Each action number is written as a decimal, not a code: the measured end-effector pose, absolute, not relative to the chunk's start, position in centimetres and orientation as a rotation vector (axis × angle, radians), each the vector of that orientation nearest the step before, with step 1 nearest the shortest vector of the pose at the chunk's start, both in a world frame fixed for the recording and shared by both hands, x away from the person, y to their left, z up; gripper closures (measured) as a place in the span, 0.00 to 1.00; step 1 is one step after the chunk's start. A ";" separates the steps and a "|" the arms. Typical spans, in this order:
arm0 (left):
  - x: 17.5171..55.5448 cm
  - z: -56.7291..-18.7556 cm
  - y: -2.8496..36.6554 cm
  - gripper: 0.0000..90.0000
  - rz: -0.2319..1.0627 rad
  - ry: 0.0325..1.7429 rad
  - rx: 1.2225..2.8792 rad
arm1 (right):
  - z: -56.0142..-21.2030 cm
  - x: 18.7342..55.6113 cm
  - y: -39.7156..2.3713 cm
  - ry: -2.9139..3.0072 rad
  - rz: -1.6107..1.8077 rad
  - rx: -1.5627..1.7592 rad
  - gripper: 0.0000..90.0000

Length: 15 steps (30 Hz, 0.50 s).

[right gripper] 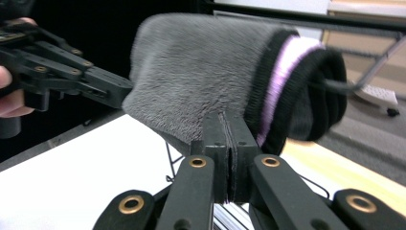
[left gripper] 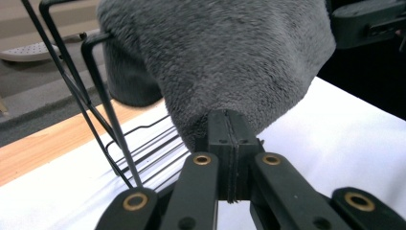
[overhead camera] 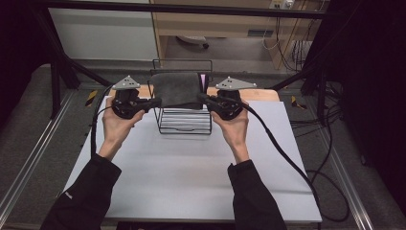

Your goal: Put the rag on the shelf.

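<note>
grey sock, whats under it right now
The black wire rack stands under the grey sock, on the white table. The sock drapes over the rack's top bar, hiding it. Both claws, left and right, pinch its lower edge.

Grey floor, wooden desk behind.

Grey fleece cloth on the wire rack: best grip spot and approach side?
Grip the grey fleece cloth at its two lower front corners, one gripper from each side, level with the table. It drapes over the wire rack, so those corners hang free. The left gripper and right gripper are shut on them.
</note>
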<state>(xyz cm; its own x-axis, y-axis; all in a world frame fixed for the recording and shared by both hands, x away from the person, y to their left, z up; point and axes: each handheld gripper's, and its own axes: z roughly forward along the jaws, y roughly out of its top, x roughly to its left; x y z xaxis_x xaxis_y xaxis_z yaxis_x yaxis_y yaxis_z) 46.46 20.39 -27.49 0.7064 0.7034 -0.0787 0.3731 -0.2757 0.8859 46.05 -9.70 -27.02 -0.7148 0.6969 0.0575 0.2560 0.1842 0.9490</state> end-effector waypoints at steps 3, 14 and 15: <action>46.8 -28.0 20.4 1.00 0.414 0.844 1.882 | -27.7 46.6 -9.8 2.075 1.541 0.926 0.99; 45.1 -27.9 22.0 0.79 0.402 0.844 1.889 | -26.7 44.5 -11.1 2.045 1.599 0.857 0.65; 44.8 -27.9 22.2 0.76 0.404 0.845 1.891 | -26.5 44.2 -11.3 2.052 1.593 0.851 0.61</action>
<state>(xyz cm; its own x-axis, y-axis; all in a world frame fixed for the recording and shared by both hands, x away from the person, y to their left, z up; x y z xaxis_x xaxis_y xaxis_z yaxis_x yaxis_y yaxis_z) 44.84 22.17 -27.93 0.7019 0.7074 -0.0837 0.3785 -0.2709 0.8851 44.22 -11.33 -26.52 -0.7322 0.6793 0.0502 0.2171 0.1629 0.9625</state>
